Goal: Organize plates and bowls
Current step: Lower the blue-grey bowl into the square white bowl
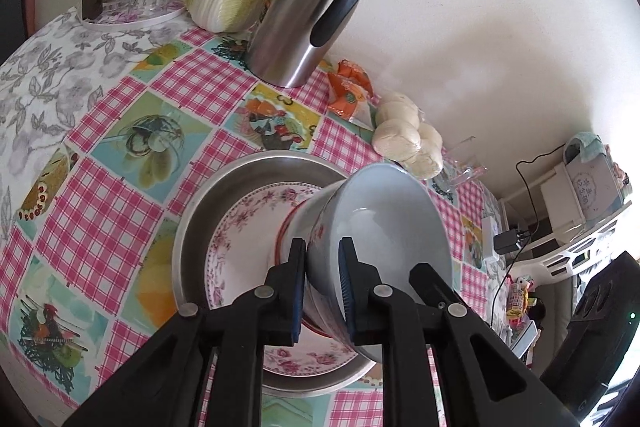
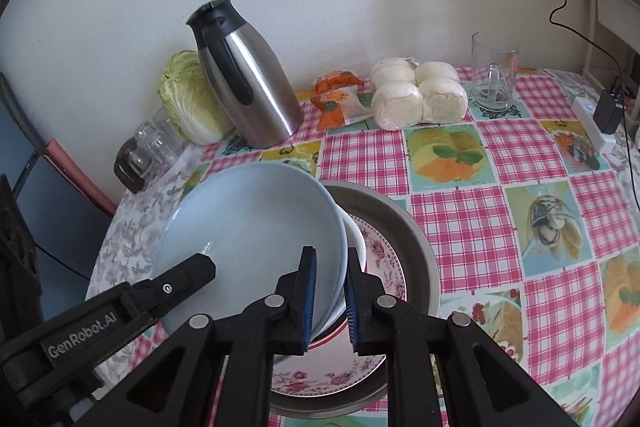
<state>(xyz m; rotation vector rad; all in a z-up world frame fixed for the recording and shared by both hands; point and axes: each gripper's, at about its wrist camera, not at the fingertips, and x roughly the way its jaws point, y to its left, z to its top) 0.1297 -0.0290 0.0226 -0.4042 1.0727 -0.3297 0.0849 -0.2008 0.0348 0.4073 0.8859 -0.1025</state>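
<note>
A pale blue bowl (image 1: pixel 384 223) is held tilted over a floral plate (image 1: pixel 248 223) that lies inside a round metal basin (image 1: pixel 192 227). My left gripper (image 1: pixel 323 283) is shut on the bowl's rim. My right gripper (image 2: pixel 330 297) is shut on the opposite rim of the same blue bowl (image 2: pixel 256 231). A white bowl (image 2: pixel 356 235) with a red-rimmed foot sits under the blue one, over the floral plate (image 2: pixel 384 259) in the basin (image 2: pixel 412 231). The left gripper's finger (image 2: pixel 184 275) shows at the bowl's left edge.
A steel thermos jug (image 2: pixel 244 83), a cabbage (image 2: pixel 188 99), upturned glasses (image 2: pixel 152 147), an orange packet (image 2: pixel 336 95), bagged buns (image 2: pixel 420 95) and a glass mug (image 2: pixel 492 71) line the back wall. A power strip (image 2: pixel 596 123) lies at the right edge.
</note>
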